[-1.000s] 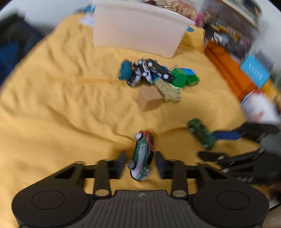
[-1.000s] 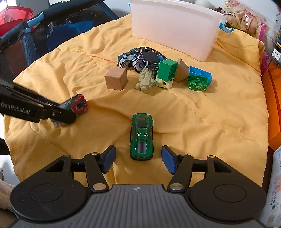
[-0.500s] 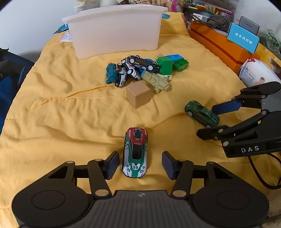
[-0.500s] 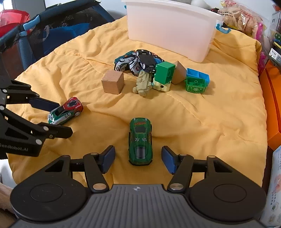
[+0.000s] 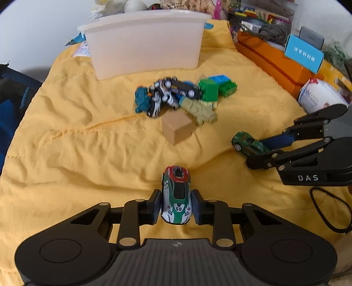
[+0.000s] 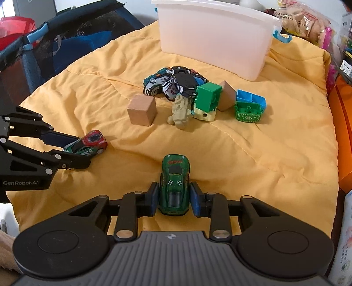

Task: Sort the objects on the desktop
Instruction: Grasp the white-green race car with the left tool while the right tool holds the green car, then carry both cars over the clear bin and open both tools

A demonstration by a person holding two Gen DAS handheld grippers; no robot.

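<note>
Two grippers, jaws closing: left gripper (image 5: pixel 176 205) around red-green race car (image 5: pixel 176 197), right gripper (image 6: pixel 173 199) around green toy car (image 6: pixel 175 183), pads at car sides, on yellow quilt (image 6: pixel 275 154); pile of cars and blocks (image 6: pixel 193 96) unsorted before white bin (image 6: pixel 215 39); sorting early

toy pile (image 6: pixel 182 92) before bin (image 6: pixel 217 37), on blanket (image 6: pixel 275 154)

- It looked like a home room: a yellow quilt (image 6: pixel 264 154) covered the surface.
- Toy cars (image 6: pixel 171 85), snack bags (image 6: pixel 308 19) and a storage bin (image 6: pixel 215 37) were there.
</note>
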